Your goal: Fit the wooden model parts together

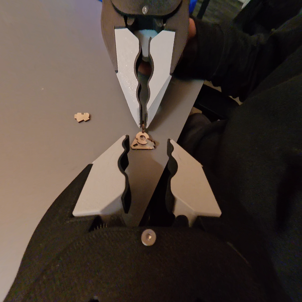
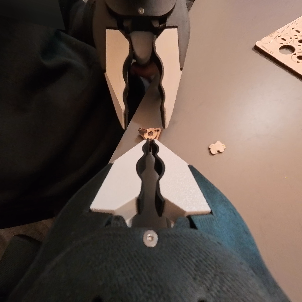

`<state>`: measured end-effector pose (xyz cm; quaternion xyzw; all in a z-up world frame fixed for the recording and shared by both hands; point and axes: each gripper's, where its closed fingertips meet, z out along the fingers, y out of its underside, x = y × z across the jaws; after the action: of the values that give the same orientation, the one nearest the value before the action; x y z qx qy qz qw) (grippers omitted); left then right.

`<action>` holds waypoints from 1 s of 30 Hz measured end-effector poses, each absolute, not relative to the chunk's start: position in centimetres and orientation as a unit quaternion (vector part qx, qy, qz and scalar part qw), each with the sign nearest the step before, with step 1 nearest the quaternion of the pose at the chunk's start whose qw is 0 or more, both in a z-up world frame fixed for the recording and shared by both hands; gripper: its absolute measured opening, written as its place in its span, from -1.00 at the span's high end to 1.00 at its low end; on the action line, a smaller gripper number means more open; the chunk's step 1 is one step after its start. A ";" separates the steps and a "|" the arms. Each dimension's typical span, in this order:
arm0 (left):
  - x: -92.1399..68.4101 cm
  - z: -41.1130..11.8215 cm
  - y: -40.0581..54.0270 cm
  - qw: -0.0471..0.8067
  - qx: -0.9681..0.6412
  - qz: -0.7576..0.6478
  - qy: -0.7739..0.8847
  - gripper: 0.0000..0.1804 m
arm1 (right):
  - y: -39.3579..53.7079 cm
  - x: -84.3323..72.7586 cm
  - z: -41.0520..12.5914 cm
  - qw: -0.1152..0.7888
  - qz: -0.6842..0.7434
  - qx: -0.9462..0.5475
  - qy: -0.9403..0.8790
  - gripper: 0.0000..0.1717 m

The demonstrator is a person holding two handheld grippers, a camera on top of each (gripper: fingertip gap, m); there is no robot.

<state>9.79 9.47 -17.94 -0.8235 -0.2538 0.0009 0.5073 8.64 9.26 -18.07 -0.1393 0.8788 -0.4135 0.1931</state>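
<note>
Right gripper (image 2: 150,143) pinched shut on a thin wooden peg (image 1: 143,126), both dark pads pressed against the sliver, the peg's free end touching the rim of a round wooden ring (image 1: 141,137). Ring stacked on a small triangular wooden plate (image 1: 142,143), flat on the grey table (image 1: 49,65) close to its edge, a slot cut in one corner of the plate and a short wooden stub (image 2: 141,130) sticking out on the side toward the table edge. Left gripper (image 1: 147,138) spread wide, fingertips flanking that little assembly on either side, clear table showing between each pad and the wood, nothing gripped. Both grippers pointed tip to tip across the assembly, white wedge fingers with wavy black pads, dark bodies behind. Farther out on the table, well apart from the assembly, a loose pale wooden cut-out (image 1: 82,117) with lobed edges, lying flat. Farther still, at the far corner in the right wrist view, a laser-cut wooden sheet (image 2: 281,42) with round holes and outlined parts. Beyond the table edge, dark clothing (image 1: 253,147) of the person, with a gloved hand (image 1: 212,49) around the right gripper's body.
</note>
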 end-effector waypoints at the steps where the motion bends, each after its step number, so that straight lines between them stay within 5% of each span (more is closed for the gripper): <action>1: 9.9 -18.1 9.4 0.497 -0.830 -0.005 -0.253 0.51 | 9.2 8.7 -18.1 0.193 -0.413 -0.141 0.879 0.99; 17: 9.9 -18.5 9.6 0.482 -0.840 -0.034 -0.244 0.74 | 8.8 9.2 -18.1 0.174 -0.400 -0.159 0.886 0.99; 30: 10.3 -18.4 9.5 0.485 -0.840 -0.047 -0.238 0.75 | 8.2 9.5 -18.2 0.167 -0.385 -0.180 0.889 0.99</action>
<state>10.27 9.50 -18.38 -0.8400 -0.2381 -0.0474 0.4852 9.51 8.20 -18.18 -0.1800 0.8895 -0.3854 0.1670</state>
